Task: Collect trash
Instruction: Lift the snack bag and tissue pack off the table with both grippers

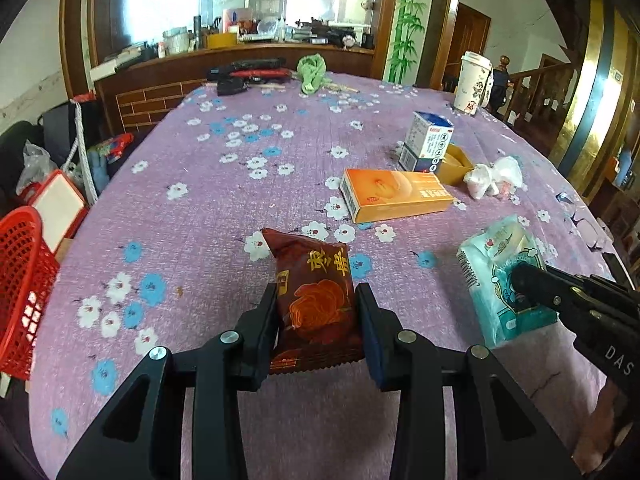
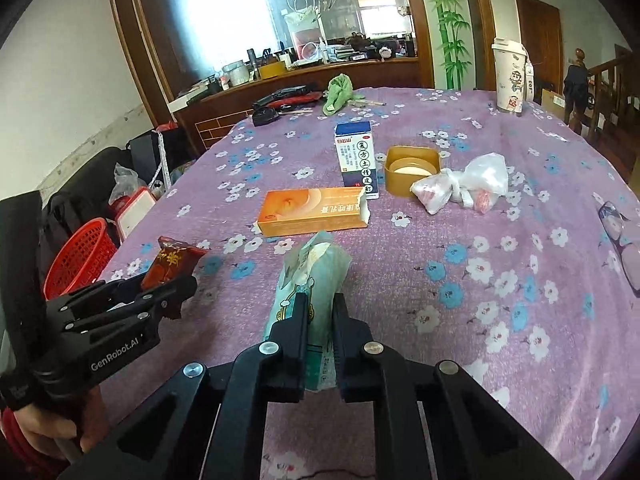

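Between our left gripper fingers: red snack wrapper, clamped at mid-body above the table. Right gripper: closed on teal tissue pack. We judge both light, soft, crinkly, slippery; hold mid-body. Beyond: orange box, red basket off the table's left edge.

Left claw body: "GenRobot.AI" in white. Right claw body: "DAS", cut by frame edge. Blue-white carton: red "白云山" tag; remaining print illegible.
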{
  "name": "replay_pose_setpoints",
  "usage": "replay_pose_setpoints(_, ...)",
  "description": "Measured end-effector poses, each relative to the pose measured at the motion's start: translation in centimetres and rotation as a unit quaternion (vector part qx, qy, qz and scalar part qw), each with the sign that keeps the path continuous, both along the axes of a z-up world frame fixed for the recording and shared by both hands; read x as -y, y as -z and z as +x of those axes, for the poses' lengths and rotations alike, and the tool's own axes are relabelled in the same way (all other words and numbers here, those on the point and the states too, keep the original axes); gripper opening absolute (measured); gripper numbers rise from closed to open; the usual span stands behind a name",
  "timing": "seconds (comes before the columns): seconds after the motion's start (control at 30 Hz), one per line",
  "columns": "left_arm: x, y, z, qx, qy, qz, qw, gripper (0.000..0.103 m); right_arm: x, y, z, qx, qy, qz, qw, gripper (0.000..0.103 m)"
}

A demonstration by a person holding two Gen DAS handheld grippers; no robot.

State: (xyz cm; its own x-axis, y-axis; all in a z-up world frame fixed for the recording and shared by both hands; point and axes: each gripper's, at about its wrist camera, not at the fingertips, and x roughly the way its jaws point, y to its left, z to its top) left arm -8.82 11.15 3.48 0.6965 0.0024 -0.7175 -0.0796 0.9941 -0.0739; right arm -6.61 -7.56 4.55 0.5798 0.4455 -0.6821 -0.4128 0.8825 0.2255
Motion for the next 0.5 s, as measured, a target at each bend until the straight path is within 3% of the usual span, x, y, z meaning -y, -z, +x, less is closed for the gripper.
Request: replay_pose_setpoints(0.5, 1.0, -0.9, -2.4, 0.019, -0.011, 0.034, 0.9992, 0.036, -0.1, -1.5, -1.9, 0.008, -0.006, 0.015, 1.000, 0.011)
